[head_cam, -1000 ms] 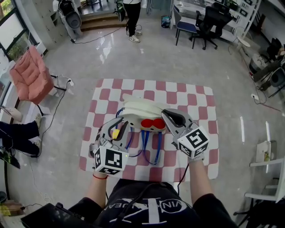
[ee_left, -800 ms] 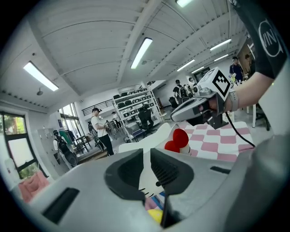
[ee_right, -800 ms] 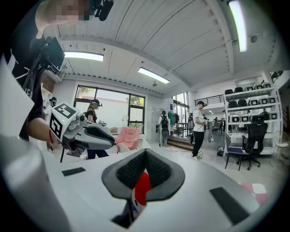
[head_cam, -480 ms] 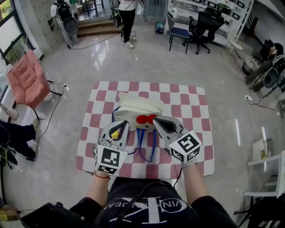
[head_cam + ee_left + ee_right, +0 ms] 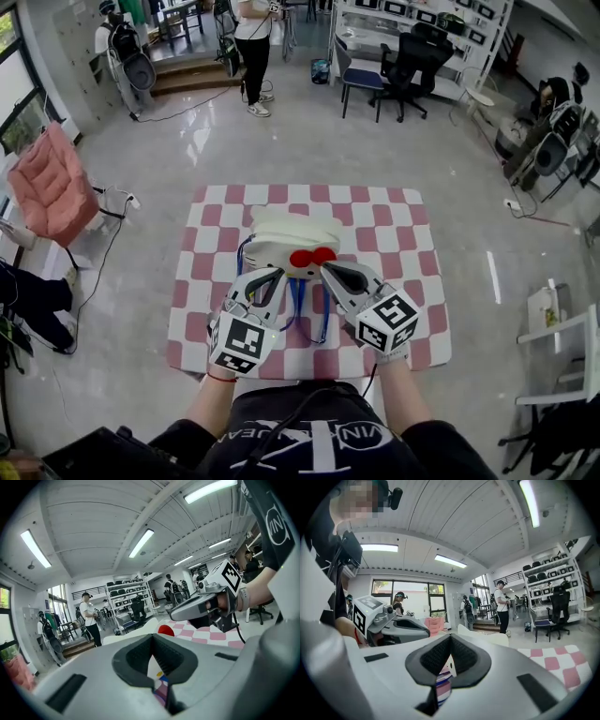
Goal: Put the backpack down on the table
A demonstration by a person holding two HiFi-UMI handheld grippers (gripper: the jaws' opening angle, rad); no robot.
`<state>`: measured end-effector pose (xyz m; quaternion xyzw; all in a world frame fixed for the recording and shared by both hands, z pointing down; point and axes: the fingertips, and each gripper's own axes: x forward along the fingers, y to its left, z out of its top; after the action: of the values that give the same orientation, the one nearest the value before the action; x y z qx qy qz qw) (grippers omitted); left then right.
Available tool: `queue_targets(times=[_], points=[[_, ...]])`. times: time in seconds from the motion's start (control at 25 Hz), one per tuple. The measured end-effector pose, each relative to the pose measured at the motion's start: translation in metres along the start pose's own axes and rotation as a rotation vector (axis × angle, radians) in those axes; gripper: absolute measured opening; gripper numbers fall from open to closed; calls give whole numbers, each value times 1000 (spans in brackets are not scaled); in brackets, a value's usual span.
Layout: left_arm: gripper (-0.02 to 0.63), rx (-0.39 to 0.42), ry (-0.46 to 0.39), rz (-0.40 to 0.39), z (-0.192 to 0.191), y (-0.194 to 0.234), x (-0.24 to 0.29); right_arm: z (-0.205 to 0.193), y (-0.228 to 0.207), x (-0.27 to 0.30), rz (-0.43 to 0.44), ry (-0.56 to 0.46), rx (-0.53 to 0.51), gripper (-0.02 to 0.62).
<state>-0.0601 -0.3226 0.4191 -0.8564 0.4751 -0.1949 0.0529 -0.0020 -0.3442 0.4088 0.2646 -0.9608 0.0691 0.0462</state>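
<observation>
A white backpack (image 5: 286,236) with a red bow (image 5: 311,256) sits on the red-and-white checked table (image 5: 403,225). Its blue straps (image 5: 298,309) hang toward me. My left gripper (image 5: 267,279) is at the pack's near left side and my right gripper (image 5: 328,274) at its near right. In the left gripper view the jaws (image 5: 161,686) are shut on a coloured bit of fabric, with the bow (image 5: 165,630) just beyond. In the right gripper view the jaws (image 5: 440,677) are shut on striped strap fabric, with the white pack (image 5: 480,637) behind.
A pink chair (image 5: 52,183) stands on the floor to the left. Office chairs (image 5: 394,66) and a standing person (image 5: 251,47) are far behind the table. A white rack (image 5: 562,375) is at the right, and a seated person's legs (image 5: 28,295) are at the left edge.
The backpack and both grippers have kept their places relative to each other. The head view has pulled back, showing more floor. Both jaws stay shut on the straps.
</observation>
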Motion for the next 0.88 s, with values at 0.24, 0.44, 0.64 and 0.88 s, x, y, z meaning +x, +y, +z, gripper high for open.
queue_targets(times=[0.24,0.44,0.64,0.88], points=[[6,-26,23,-21,-16,-4,-15,-10,25,3,2,-8,48,0],[6,-45,6,-42,-16,-12,-25,-17,43,-2,-1,0,62,1],[6,-89,18,-34,-21,-16,-39,-23,57,-4,-8,11,69,2],[6,-102,26,-44,-28,-24,-52,-31,71,-9,-28,25,78,0]])
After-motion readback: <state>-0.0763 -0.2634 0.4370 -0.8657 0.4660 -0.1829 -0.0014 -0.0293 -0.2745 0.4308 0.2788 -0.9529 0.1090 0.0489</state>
